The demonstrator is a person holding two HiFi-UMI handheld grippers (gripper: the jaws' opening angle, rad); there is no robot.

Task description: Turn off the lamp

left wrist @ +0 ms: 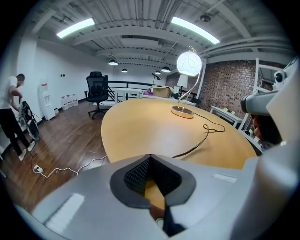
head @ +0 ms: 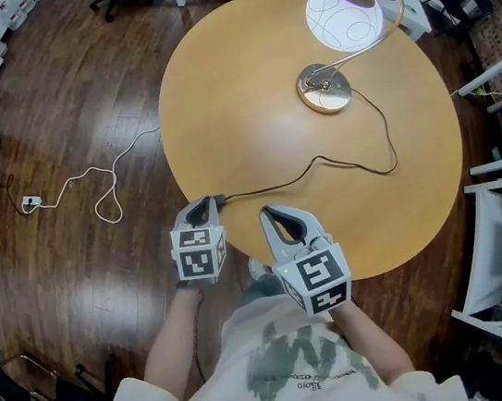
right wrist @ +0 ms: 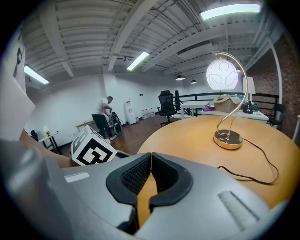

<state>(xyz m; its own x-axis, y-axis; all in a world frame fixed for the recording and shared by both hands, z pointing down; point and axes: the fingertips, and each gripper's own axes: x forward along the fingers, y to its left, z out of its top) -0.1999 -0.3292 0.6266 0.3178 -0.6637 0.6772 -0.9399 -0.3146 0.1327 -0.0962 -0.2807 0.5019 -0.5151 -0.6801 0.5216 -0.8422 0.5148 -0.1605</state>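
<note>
Presently, task not begun. Lamp (head: 345,14): upper right of the head view, globe glowing, brass base (head: 324,88) standing on the round table (head: 246,102); cord (head: 320,161) trails from the base toward the table's near edge. Left gripper (head: 202,210): lower centre, at that edge just beside the cord, jaws pressed together on nothing. Right gripper (head: 274,215): beside it, jaws likewise closed and empty. Both well apart from the lamp. Remaining, by judgement: reach a switch, not identifiable here, and put the light out.
</note>
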